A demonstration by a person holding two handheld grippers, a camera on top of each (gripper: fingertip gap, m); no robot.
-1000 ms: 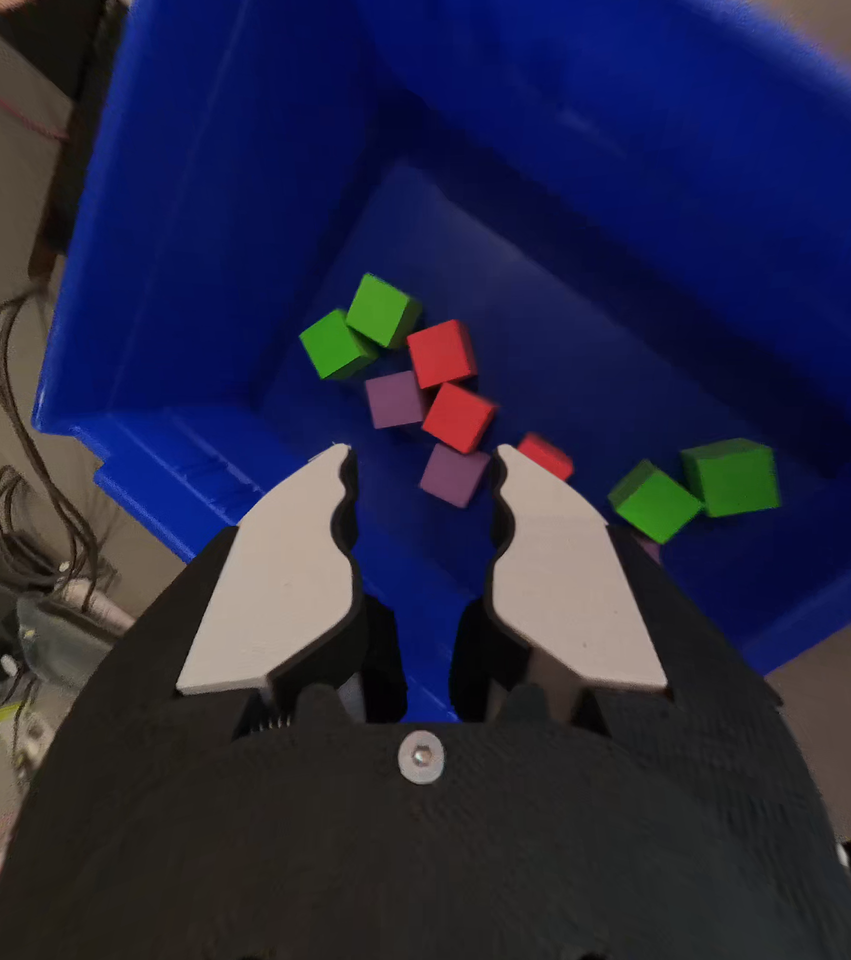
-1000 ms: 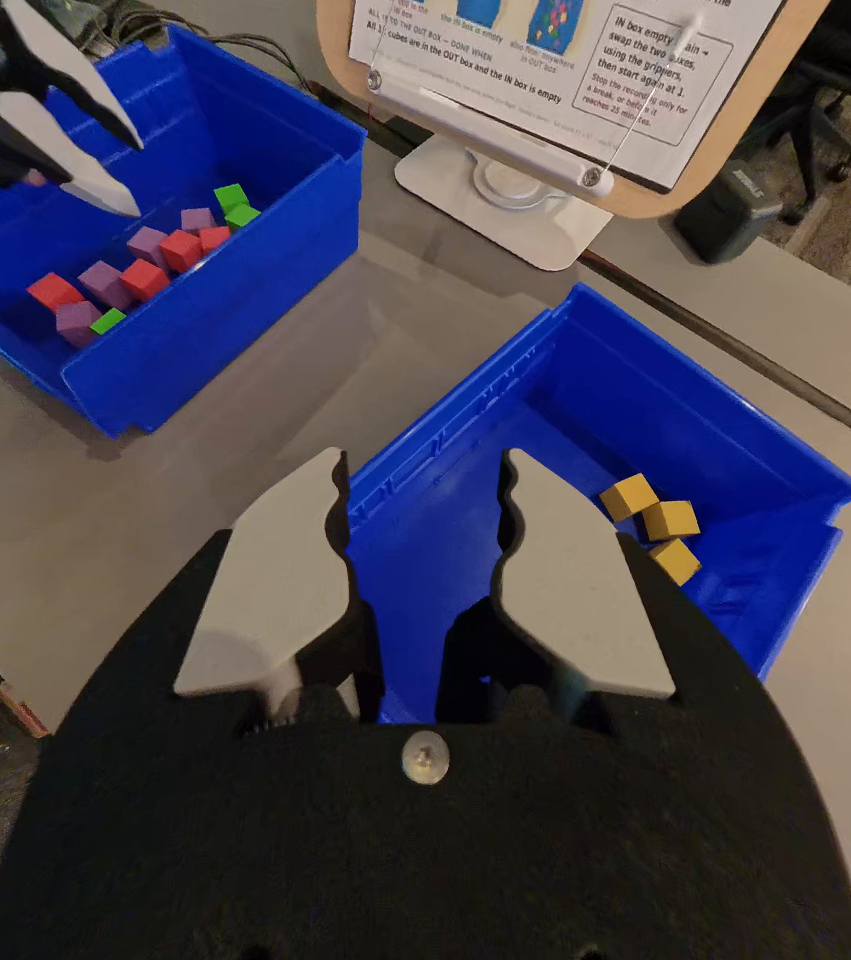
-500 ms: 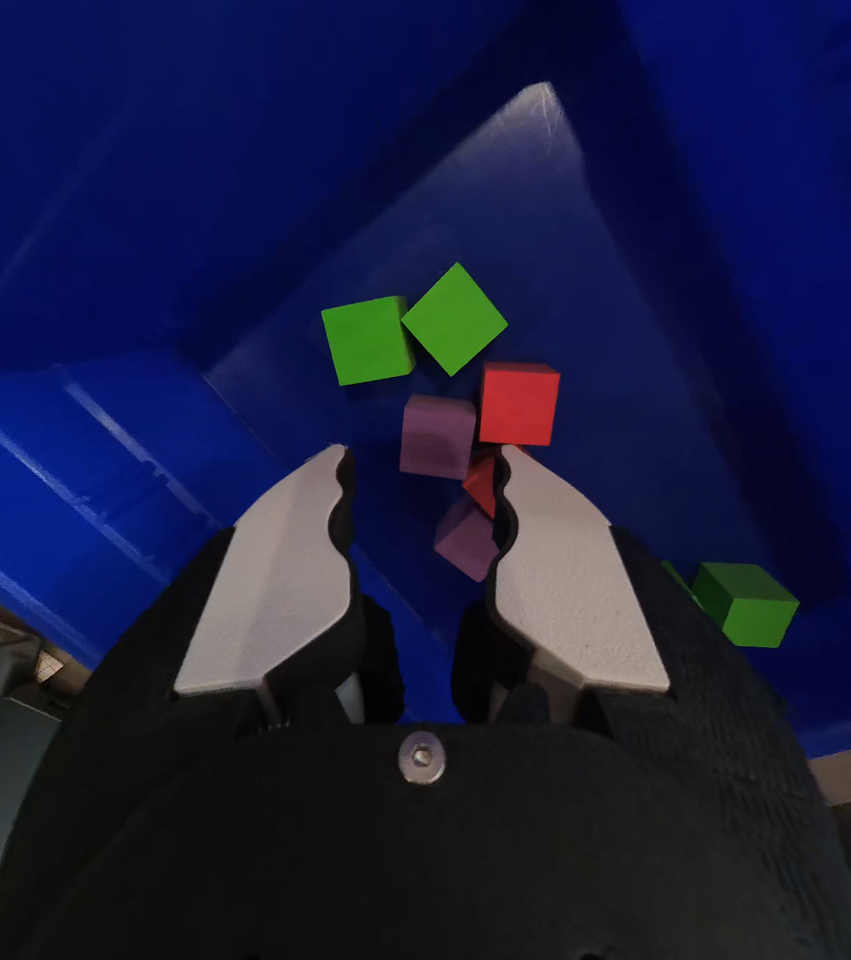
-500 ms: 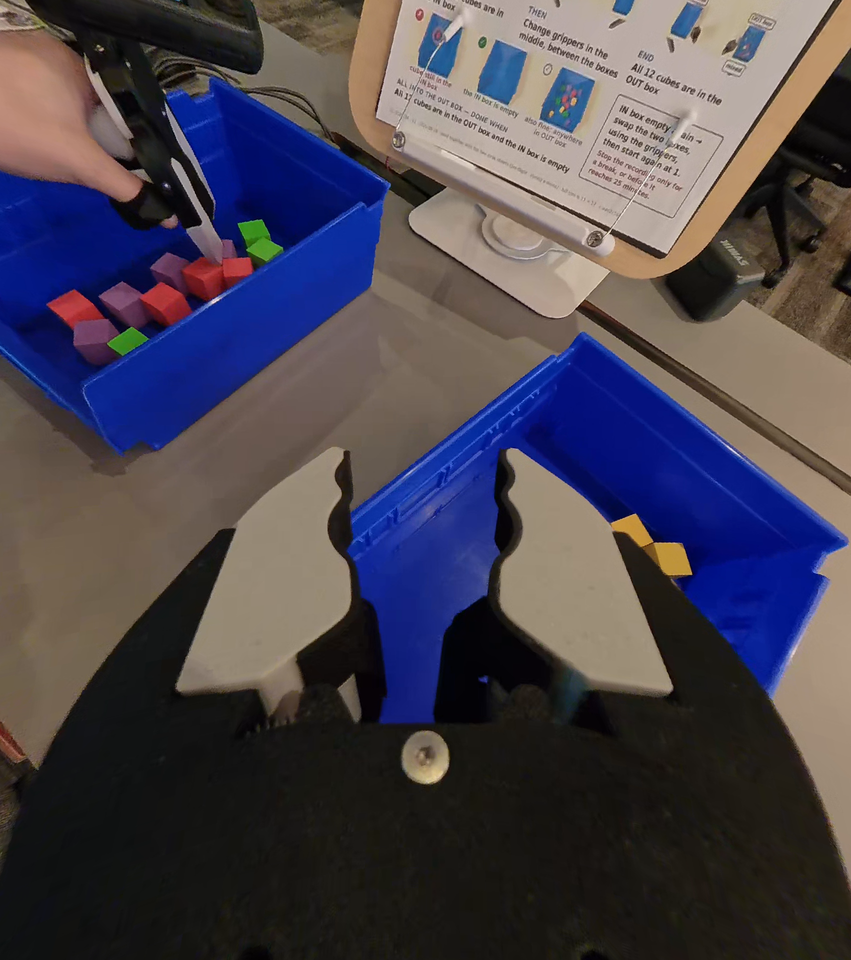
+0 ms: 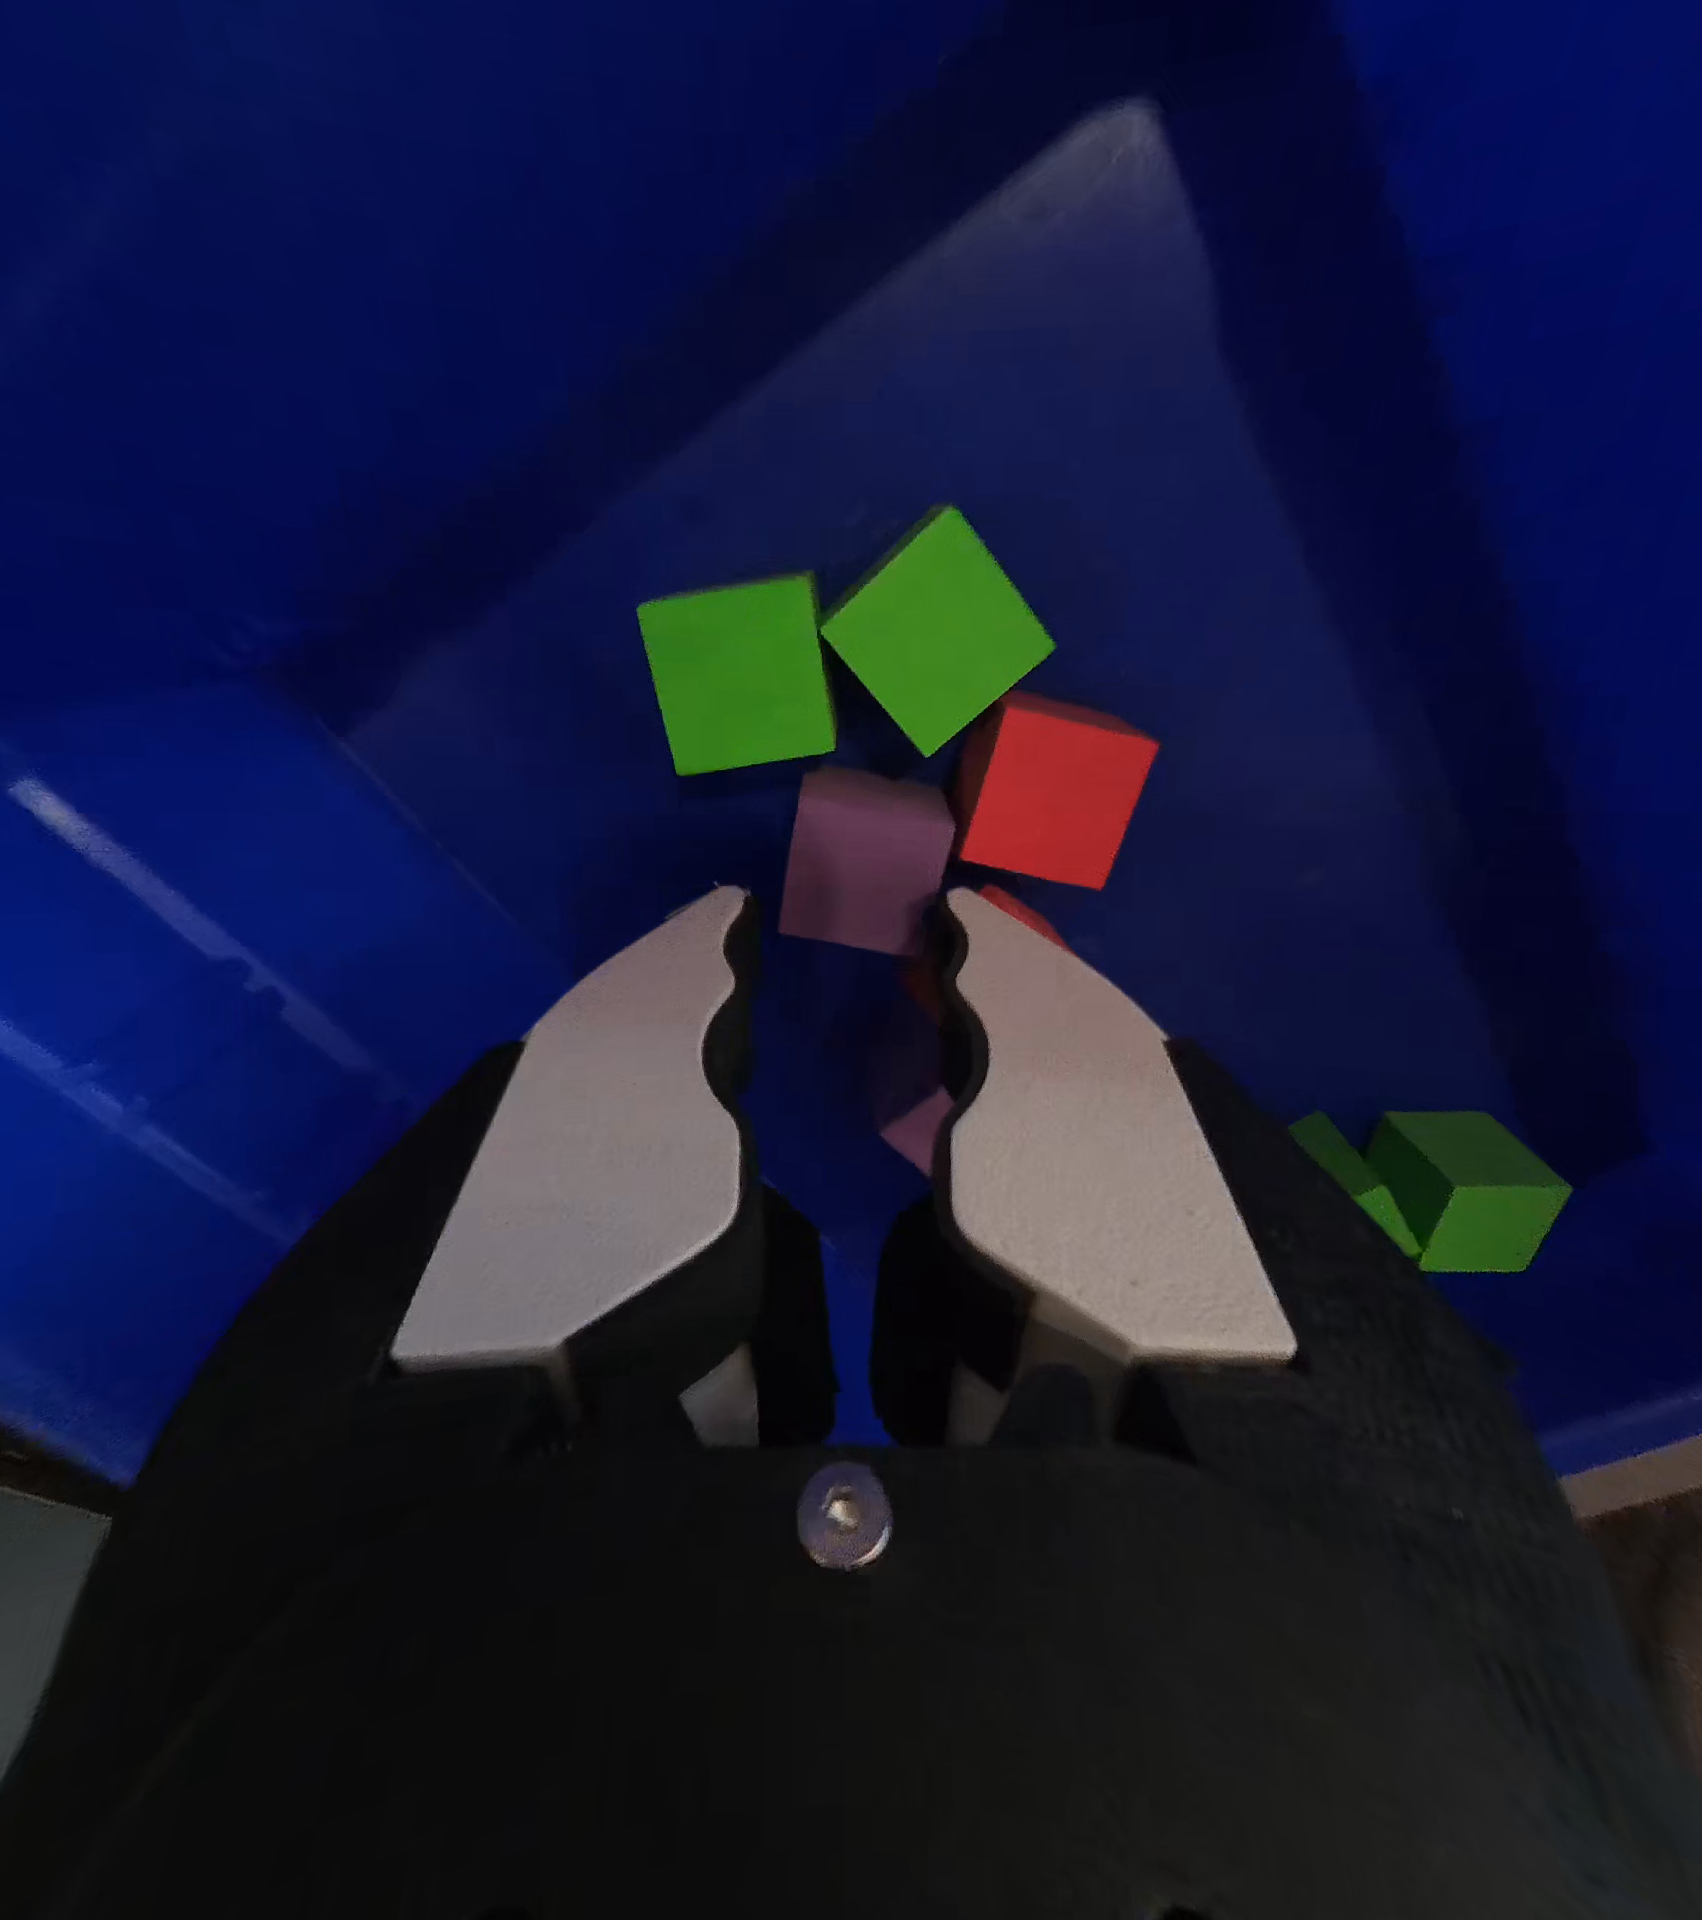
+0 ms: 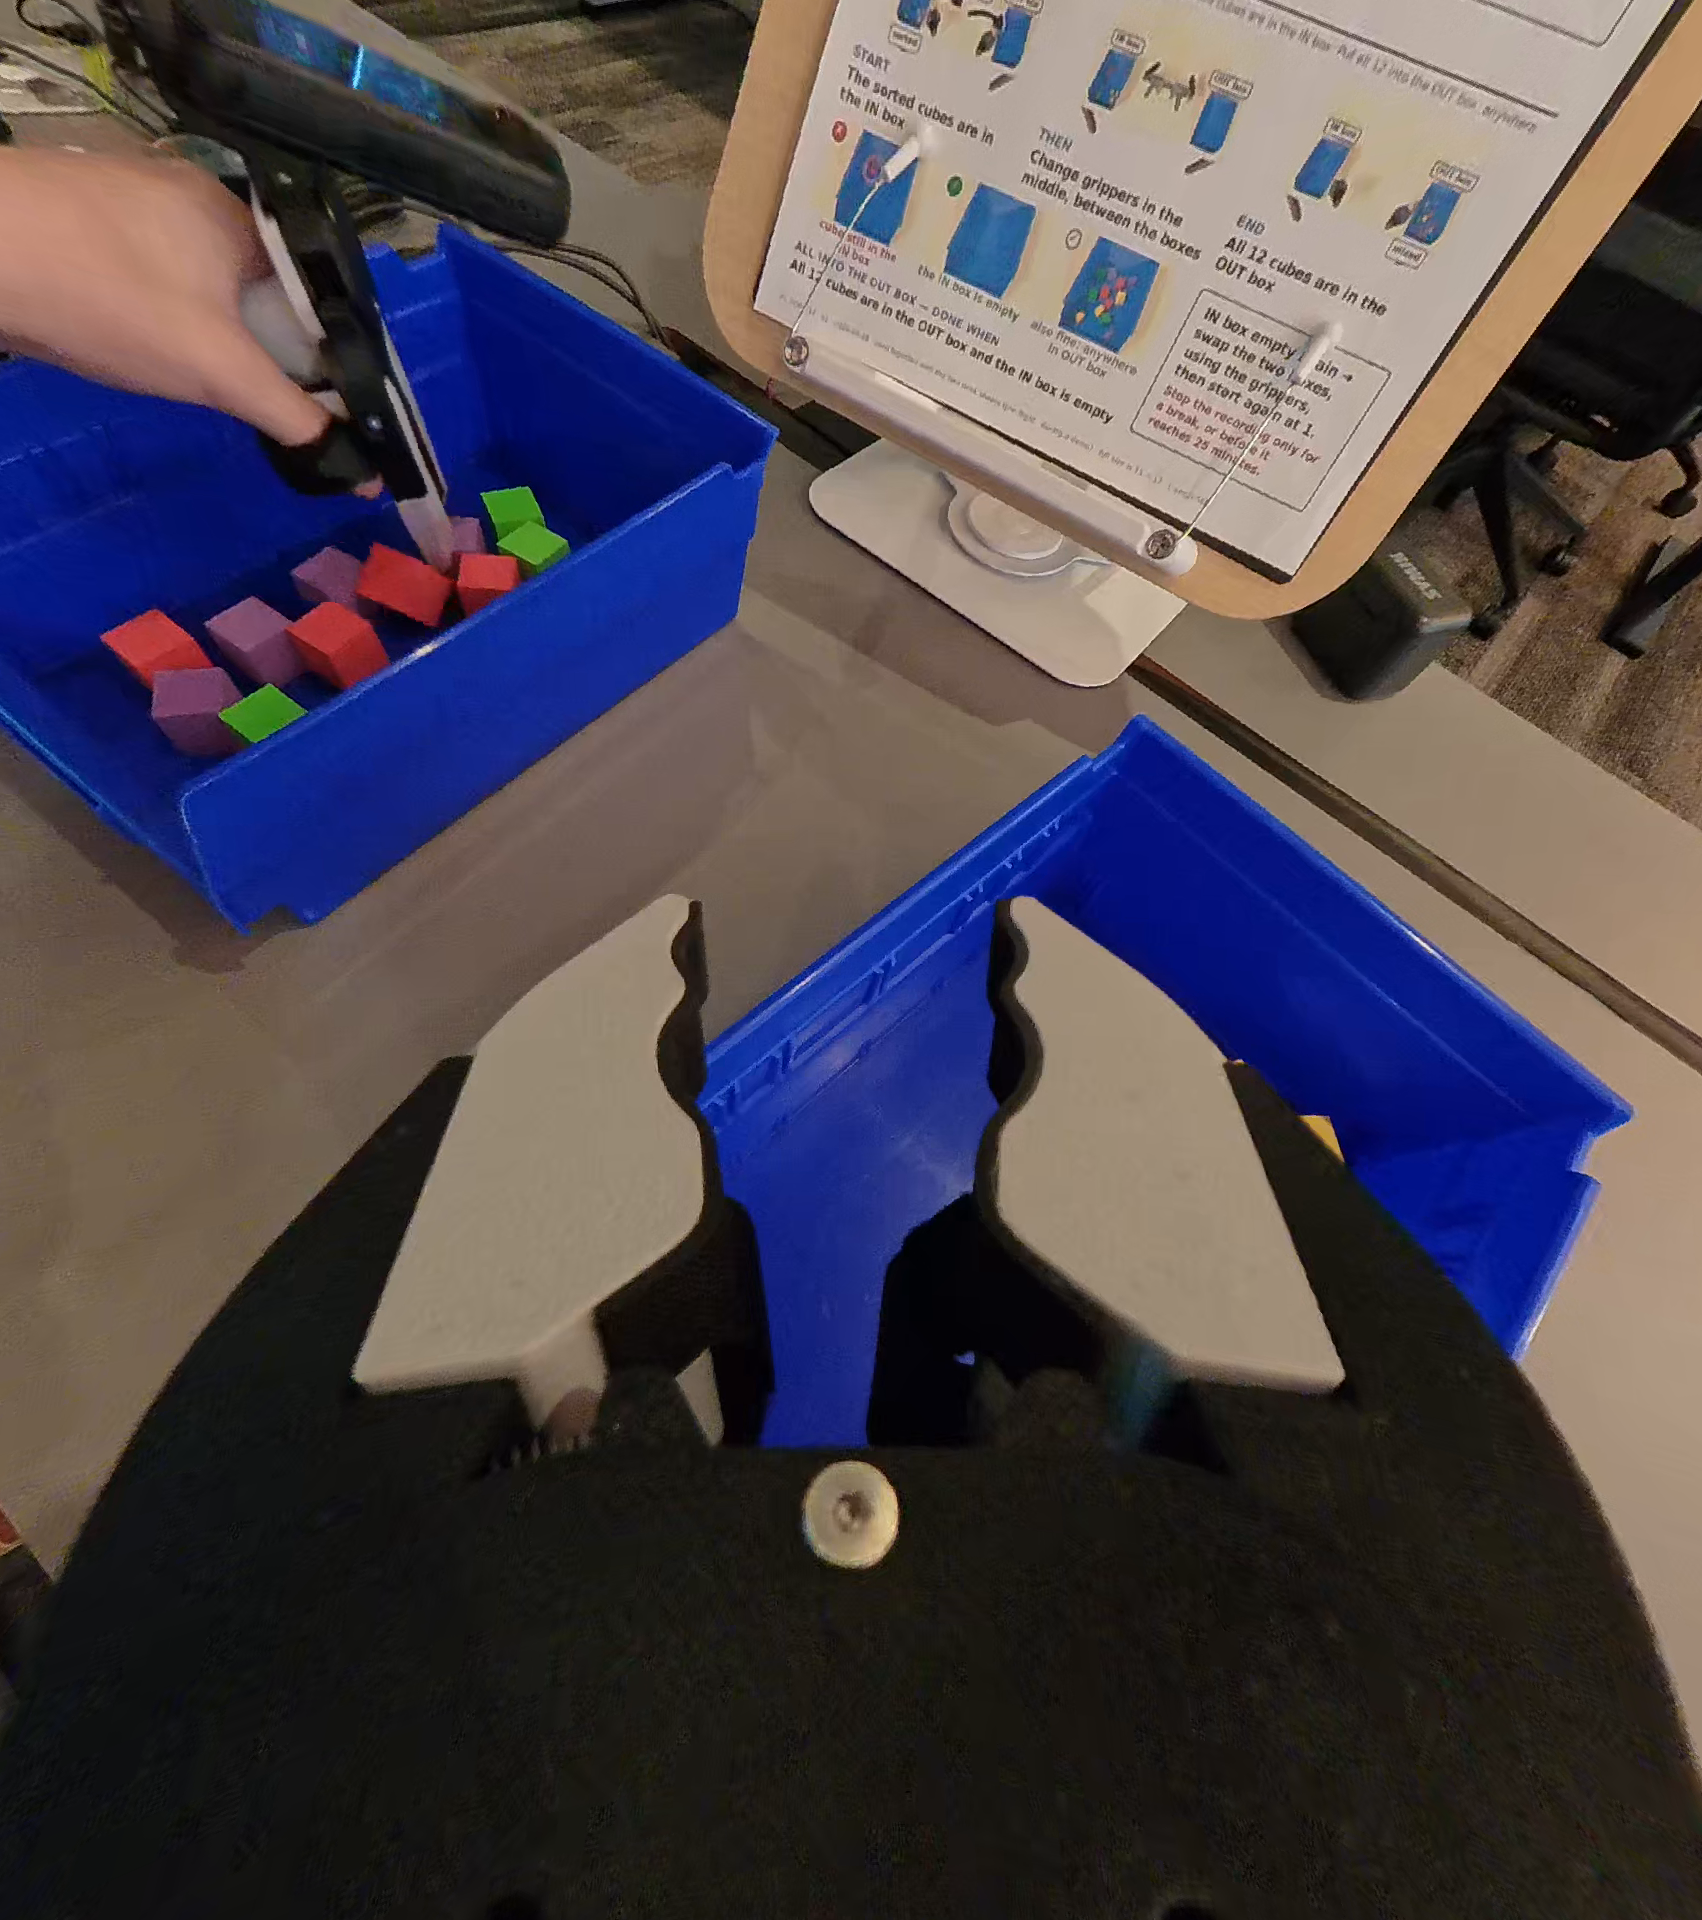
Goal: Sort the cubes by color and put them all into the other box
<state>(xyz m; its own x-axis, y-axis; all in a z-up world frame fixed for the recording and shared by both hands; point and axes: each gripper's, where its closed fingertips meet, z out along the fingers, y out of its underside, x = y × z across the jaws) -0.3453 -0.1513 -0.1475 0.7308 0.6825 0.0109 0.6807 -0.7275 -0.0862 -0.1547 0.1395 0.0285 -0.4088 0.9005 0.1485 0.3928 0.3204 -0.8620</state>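
Down inside the far-left blue plastic bin (image 5: pixel 203 987), the left gripper (image 5: pixel 842 909) stands narrowly parted, its tips beside a purple foam cube (image 5: pixel 868 857), apparently not clamped. Over the near blue plastic bin (image 6: pixel 1346 987) the right gripper (image 6: pixel 842 914) hangs wide and empty.

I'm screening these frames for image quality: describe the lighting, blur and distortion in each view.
Left wrist view: dim inside the blue bin, walls bowed by the wide lens, a glare streak on the left wall, green cubes sharp. Right wrist view: evenly lit, the hand on the left gripper motion-blurred, straight table edges curved, right gripper sharp.
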